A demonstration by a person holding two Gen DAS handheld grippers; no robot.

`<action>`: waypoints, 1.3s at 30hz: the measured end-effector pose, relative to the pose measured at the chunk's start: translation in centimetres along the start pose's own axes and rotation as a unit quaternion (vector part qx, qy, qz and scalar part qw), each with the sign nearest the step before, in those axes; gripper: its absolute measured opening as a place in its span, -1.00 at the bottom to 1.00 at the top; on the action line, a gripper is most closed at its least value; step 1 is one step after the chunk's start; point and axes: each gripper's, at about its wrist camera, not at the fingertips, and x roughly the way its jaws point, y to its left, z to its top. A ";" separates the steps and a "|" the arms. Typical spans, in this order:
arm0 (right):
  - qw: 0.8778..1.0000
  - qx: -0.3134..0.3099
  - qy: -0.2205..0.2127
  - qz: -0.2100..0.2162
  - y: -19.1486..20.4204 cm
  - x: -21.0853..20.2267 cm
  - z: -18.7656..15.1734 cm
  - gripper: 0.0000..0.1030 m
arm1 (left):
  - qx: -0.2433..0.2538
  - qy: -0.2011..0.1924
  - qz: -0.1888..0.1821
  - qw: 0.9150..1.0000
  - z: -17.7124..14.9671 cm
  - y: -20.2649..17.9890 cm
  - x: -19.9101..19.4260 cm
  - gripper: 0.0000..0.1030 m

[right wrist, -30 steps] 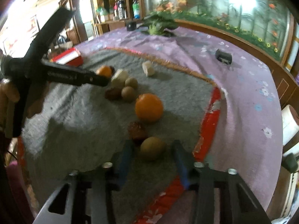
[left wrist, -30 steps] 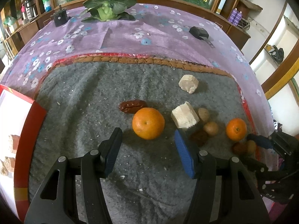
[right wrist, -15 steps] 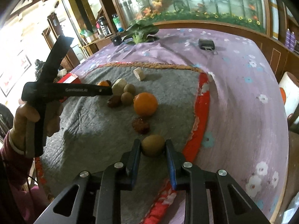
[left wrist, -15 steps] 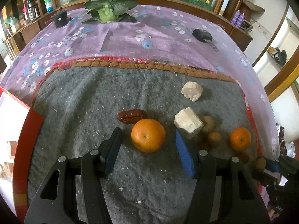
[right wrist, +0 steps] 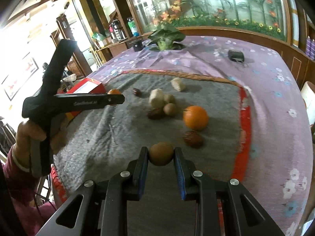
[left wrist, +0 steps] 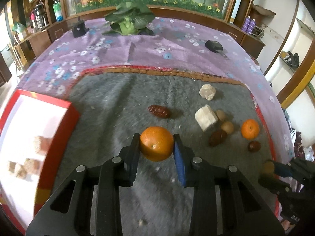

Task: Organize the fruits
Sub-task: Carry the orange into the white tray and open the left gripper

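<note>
Both grippers are at the pick-up step: the left gripper (left wrist: 156,147) grasps the orange (left wrist: 157,143), the right gripper (right wrist: 161,155) the brown fruit (right wrist: 161,153). Next probably carry them to the red box (left wrist: 57,127) at left.

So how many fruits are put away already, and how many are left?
Some brownish pieces already sit in the red box, too blurred to name or count. In hand: the left gripper holds a big orange, and the right gripper holds a small brown fruit. Left on the gray mat: a small orange, three red dates, two more round brown fruits and two pale chunks.
</note>
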 end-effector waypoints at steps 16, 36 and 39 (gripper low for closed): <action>0.998 -0.047 0.006 0.036 9.4 5.0 3.2 -0.51 | -0.011 -0.039 0.071 0.997 -3.1 6.1 -5.4 -0.39; 0.990 -0.115 0.011 0.085 18.9 13.2 11.5 -0.51 | -0.115 -0.028 0.107 0.987 -6.3 17.5 -8.1 -0.39; 0.989 -0.119 0.022 0.082 19.5 15.4 12.9 -0.51 | -0.119 -0.021 0.103 0.987 -6.6 18.1 -7.6 -0.39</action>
